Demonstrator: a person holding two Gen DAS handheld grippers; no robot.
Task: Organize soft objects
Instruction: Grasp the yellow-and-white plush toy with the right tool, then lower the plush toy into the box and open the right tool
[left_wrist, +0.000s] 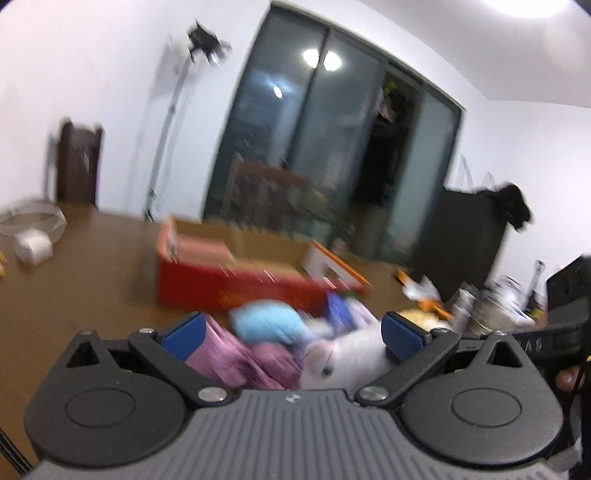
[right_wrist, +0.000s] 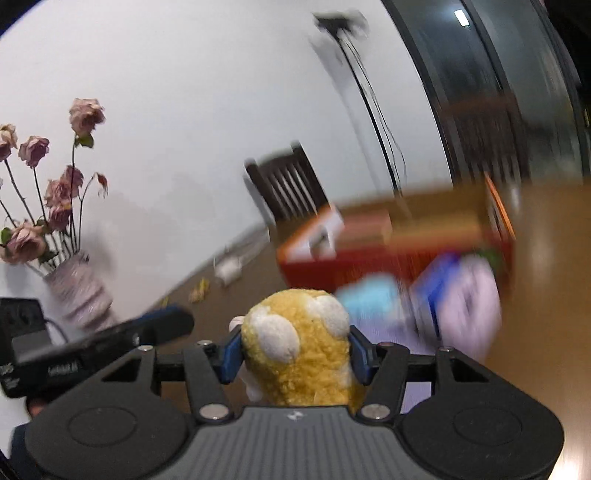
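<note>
In the right wrist view, my right gripper (right_wrist: 295, 350) is shut on a yellow plush with white spots (right_wrist: 295, 332), its blue pads pressing both sides. In the left wrist view, my left gripper (left_wrist: 293, 332) is wide open and low over a pile of soft things. A pink cloth (left_wrist: 229, 354) and a white plush (left_wrist: 343, 362) fill the gap between its pads. A light blue plush (left_wrist: 266, 321) and a blue and lilac item (left_wrist: 347, 312) lie just beyond. Behind the pile stands an open red cardboard box (left_wrist: 240, 288) (right_wrist: 332, 262). Both views are blurred by motion.
The brown table (left_wrist: 92, 277) carries a white roll and a clear band (left_wrist: 33, 249) at far left and small clutter (left_wrist: 491, 306) at right. A vase of dried roses (right_wrist: 74, 291) stands near the wall. A dark chair (right_wrist: 288, 188) and a black panel (left_wrist: 461, 240) stand behind the table.
</note>
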